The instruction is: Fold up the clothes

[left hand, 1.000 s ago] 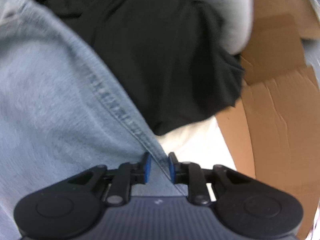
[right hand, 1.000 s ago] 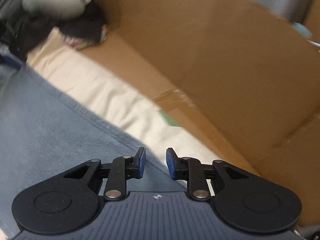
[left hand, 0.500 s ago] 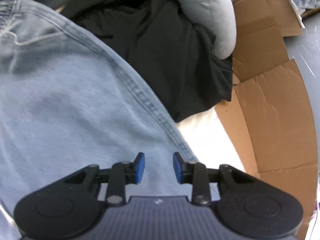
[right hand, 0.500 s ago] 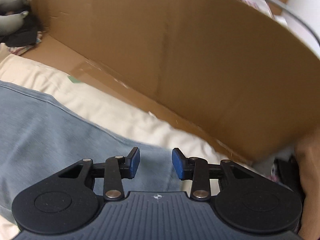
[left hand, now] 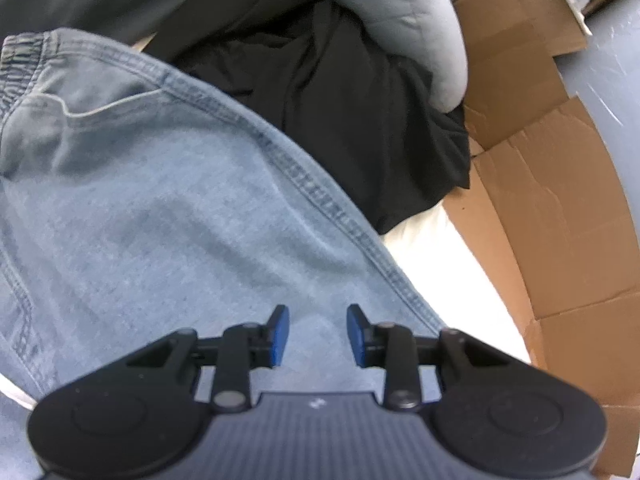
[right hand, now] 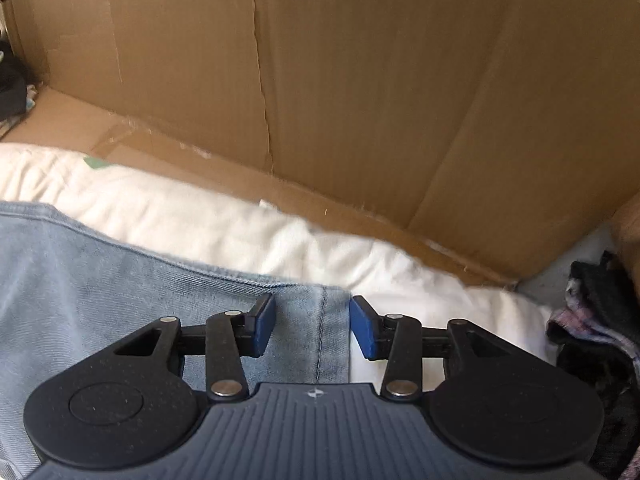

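Jeans (left hand: 152,216) lie spread flat on a white sheet (right hand: 224,220), hemmed in by cardboard (right hand: 360,80). The left gripper (left hand: 314,334) hangs over the denim, jaws apart and empty. The right gripper (right hand: 312,324) is spread wide over the leg's hem corner, holding nothing. A black garment (left hand: 360,120) lies beside the jeans.

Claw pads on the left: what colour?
Blue pads on a black claw; left wrist view shows them best.
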